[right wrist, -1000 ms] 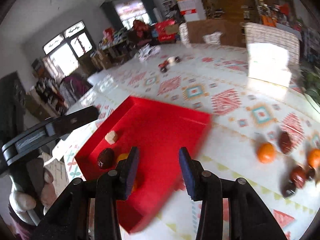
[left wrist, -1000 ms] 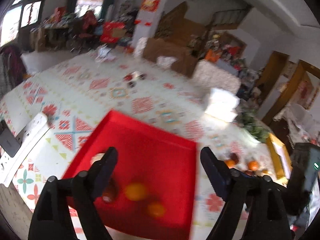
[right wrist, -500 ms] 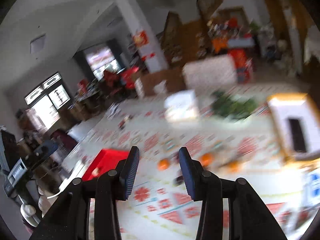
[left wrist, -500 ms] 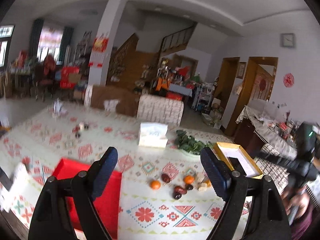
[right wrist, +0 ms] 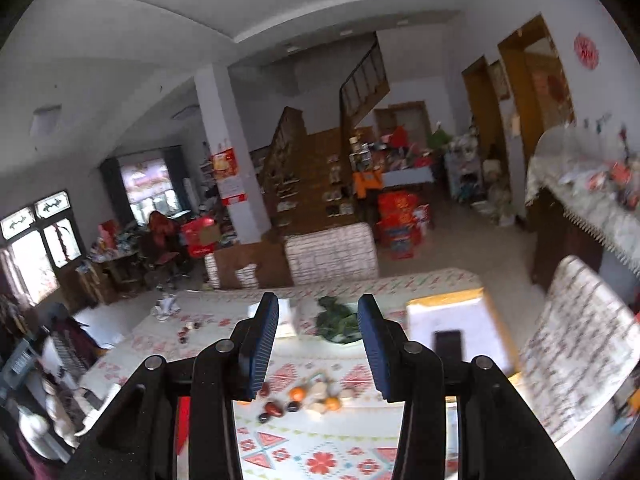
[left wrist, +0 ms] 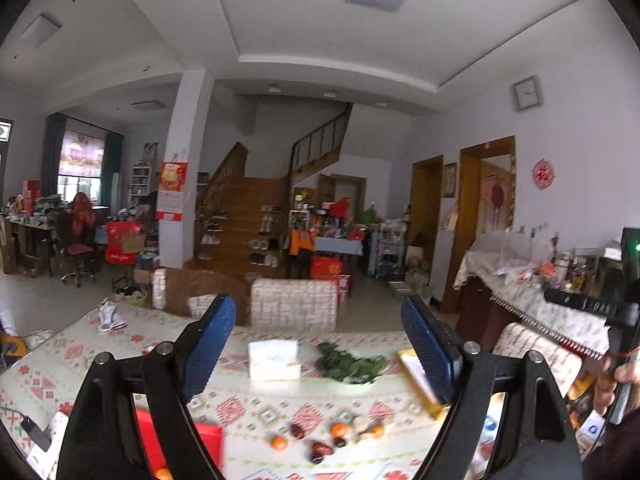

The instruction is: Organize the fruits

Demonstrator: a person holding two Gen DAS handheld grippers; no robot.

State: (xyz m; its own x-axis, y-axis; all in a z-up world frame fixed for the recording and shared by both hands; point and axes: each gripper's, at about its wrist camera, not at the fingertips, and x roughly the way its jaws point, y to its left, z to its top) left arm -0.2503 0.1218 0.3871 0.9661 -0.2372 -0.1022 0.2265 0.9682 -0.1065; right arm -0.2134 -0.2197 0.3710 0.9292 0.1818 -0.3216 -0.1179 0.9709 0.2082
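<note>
— Both claws are empty, aren't they? Our left gripper [left wrist: 316, 344] has its blue pads spread wide with nothing between them, and our right gripper [right wrist: 318, 346] stands about half open, also holding nothing.

— Agreed. Just past the right one, we see the loose fruit [right wrist: 298, 396] lying in a cluster on the patterned tablecloth [right wrist: 320, 456]: small oranges, dark red dates, some pale pieces (we cannot name those).

— And the red tray [left wrist: 180, 448]?

— Down at the left, behind our left finger. One orange fruit [left wrist: 162, 473] shows at its near edge; the rest of the tray is hidden.

— So we judge the sorting barely begun, most of it left on the cloth.

— Yes. We hold both grippers raised and tilted up, looking across the room more than down at the table.
</note>
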